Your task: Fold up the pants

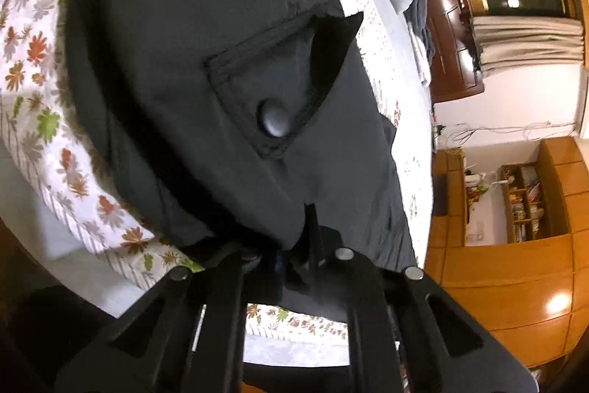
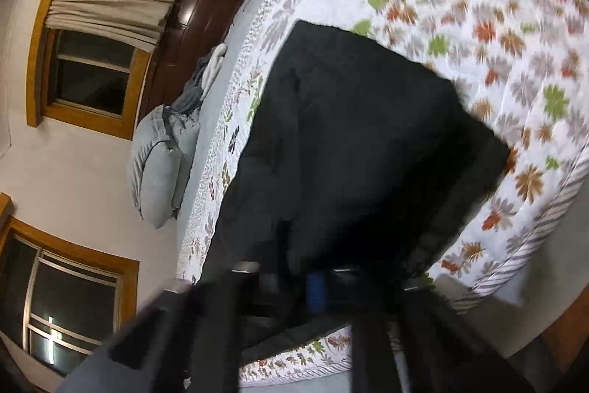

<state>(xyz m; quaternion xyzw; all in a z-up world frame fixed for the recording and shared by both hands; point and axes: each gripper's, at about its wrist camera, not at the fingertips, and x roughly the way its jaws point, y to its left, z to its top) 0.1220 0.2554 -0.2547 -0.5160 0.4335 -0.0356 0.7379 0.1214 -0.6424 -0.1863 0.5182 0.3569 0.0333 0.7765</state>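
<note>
Black pants (image 1: 206, 69) fill the left wrist view, with a buttoned back pocket flap (image 1: 272, 120) facing me. They hang over a leaf-print bed cover (image 1: 33, 61). My left gripper (image 1: 294, 245) is shut on the pants' fabric edge. In the right wrist view the same black pants (image 2: 360, 142) stretch from my right gripper (image 2: 309, 271) across the bed cover (image 2: 497, 24). The right gripper is shut on the near edge of the pants. The view is blurred.
Grey pillows (image 2: 158, 164) and crumpled clothes (image 2: 206, 72) lie at the bed's head. A dark wooden headboard (image 2: 191, 35), windows with a curtain (image 2: 106, 10), and wooden shelving (image 1: 515, 205) line the room beyond the bed.
</note>
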